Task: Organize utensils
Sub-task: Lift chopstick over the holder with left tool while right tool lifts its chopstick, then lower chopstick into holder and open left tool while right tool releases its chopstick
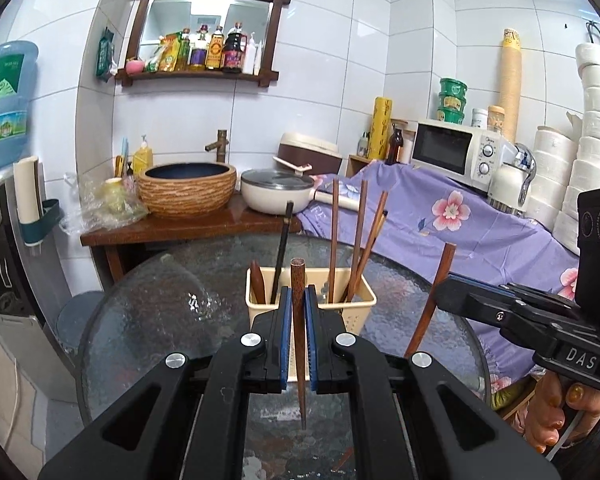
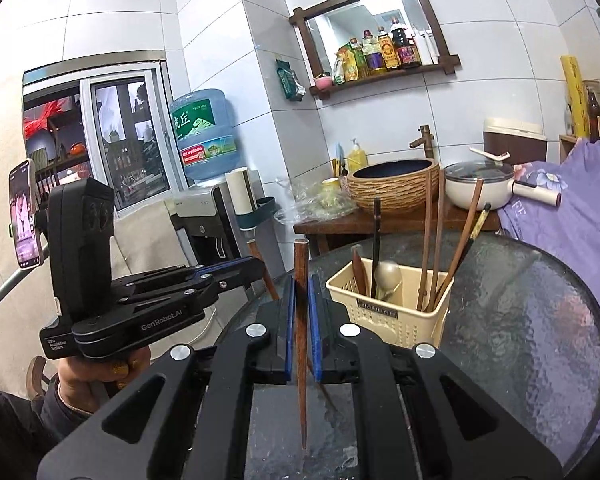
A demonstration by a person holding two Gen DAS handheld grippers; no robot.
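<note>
- My left claw (image 1: 298,300) is clenched on a round-topped dark brown wooden chopstick (image 1: 299,344), held upright between the blue pads, tip pointing down over the round textured glass bench (image 1: 148,320).
- My right claw (image 2: 301,294) grips a square-topped reddish-brown wooden chopstick (image 2: 301,352) the same way, upright, tip just above the glass.
- From the left wrist view, the right claw sits to the right, its chopstick tilted.
- Just beyond both claws stands a cream perforated plastic utensil basket (image 1: 358,314) on the bench.
- It holds several upright brown chopsticks (image 1: 333,240), a black chopstick (image 1: 282,252) and a pale metal spoon (image 2: 388,276).
</note>
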